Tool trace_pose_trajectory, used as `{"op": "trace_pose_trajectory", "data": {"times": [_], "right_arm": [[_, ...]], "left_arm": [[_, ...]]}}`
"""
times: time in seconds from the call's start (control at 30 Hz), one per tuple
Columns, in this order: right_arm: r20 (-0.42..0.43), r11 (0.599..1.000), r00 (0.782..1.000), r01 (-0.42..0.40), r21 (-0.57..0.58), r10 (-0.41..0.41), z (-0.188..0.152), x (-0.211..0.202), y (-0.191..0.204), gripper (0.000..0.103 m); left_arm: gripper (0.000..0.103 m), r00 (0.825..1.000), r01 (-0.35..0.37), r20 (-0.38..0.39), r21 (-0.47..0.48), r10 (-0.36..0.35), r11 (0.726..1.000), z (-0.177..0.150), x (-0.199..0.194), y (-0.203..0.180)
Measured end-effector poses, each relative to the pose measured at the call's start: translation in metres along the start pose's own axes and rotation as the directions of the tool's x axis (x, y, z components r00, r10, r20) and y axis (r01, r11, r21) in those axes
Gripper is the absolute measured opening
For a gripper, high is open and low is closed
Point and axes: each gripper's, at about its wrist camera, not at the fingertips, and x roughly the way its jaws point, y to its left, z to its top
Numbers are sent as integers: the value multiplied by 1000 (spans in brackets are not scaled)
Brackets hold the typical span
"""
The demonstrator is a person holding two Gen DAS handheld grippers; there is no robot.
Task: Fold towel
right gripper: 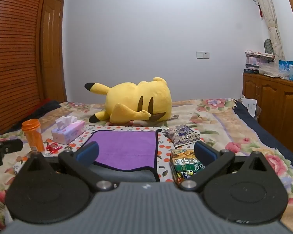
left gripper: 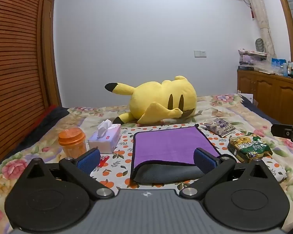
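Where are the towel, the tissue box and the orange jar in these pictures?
towel [left gripper: 170, 142]: left wrist view, on its purple top layer.
tissue box [left gripper: 107, 142]: left wrist view, on its near side face.
orange jar [right gripper: 34, 136]: right wrist view, on its body.

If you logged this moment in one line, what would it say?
towel: folded once, flat on bed | left gripper: open, empty | right gripper: open, empty

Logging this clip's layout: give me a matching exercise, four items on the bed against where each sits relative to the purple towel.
Items:
1. tissue box
2. yellow plush
3. green snack bag
4. orange jar

Places, relative to the towel:
A. right of it
B. behind it
C. just left of it
D. farthest left

Pairs: 1-C, 2-B, 3-A, 4-D
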Motion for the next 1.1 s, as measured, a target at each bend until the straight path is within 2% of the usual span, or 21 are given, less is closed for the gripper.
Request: {"op": "trace_pose_trajectory", "data": {"times": [1.1], "right_arm": [[16, 1000, 1000, -1, 0, 1, 0, -1, 0, 103]], "left_arm": [[103, 1000, -5, 11, 7, 5, 1000, 0, 1, -2]]}}
